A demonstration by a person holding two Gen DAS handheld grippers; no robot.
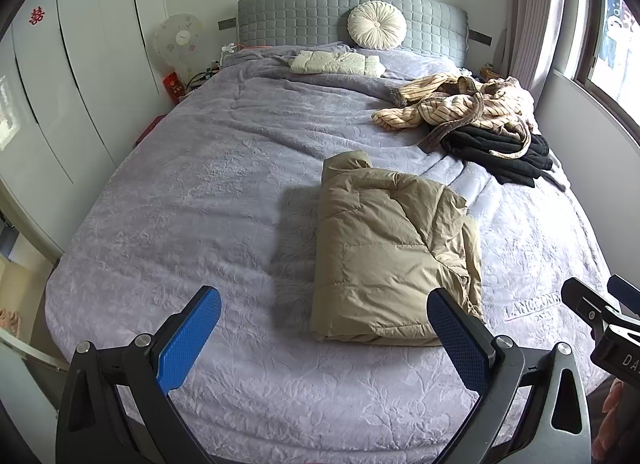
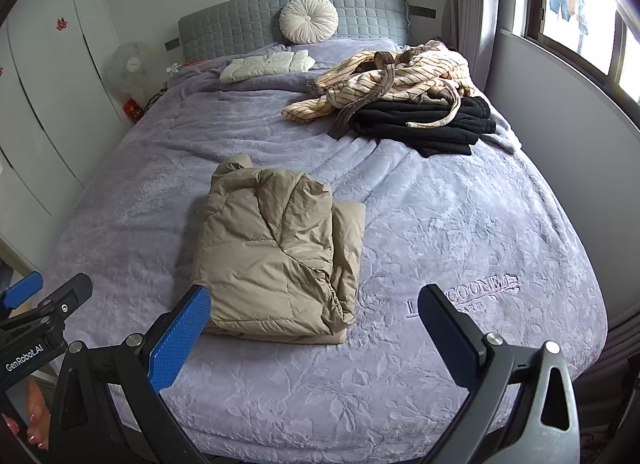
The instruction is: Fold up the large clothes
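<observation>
The tan quilted puffer jacket [image 1: 394,260] [image 2: 276,256] lies folded into a thick block near the middle of the bed's lavender embossed bedspread [image 1: 180,200] [image 2: 460,224]; its underside and inner layers are tucked out of sight. In the left wrist view, the right finger of the left hand-held gripper [image 1: 324,328] covers the jacket's near right corner. In the right wrist view, the left finger of the right hand-held gripper [image 2: 314,322] overlaps its near left corner. Both hand-held grippers hover above the foot of the bed with fingers spread wide, holding nothing. Each appears at the frame edge of the other's camera, cut off. Further back, a cream striped robe [image 1: 460,102] [image 2: 392,80] is heaped over folded black clothing [image 1: 500,152] [image 2: 432,122], hiding much of it. A folded white padded garment [image 1: 336,63] [image 2: 268,66] and a round cream pleated cushion [image 1: 377,25] [image 2: 309,19] sit by the grey quilted headboard [image 1: 304,16] [image 2: 236,28]. The embroidered lettering on the bedspread is partly blocked.
</observation>
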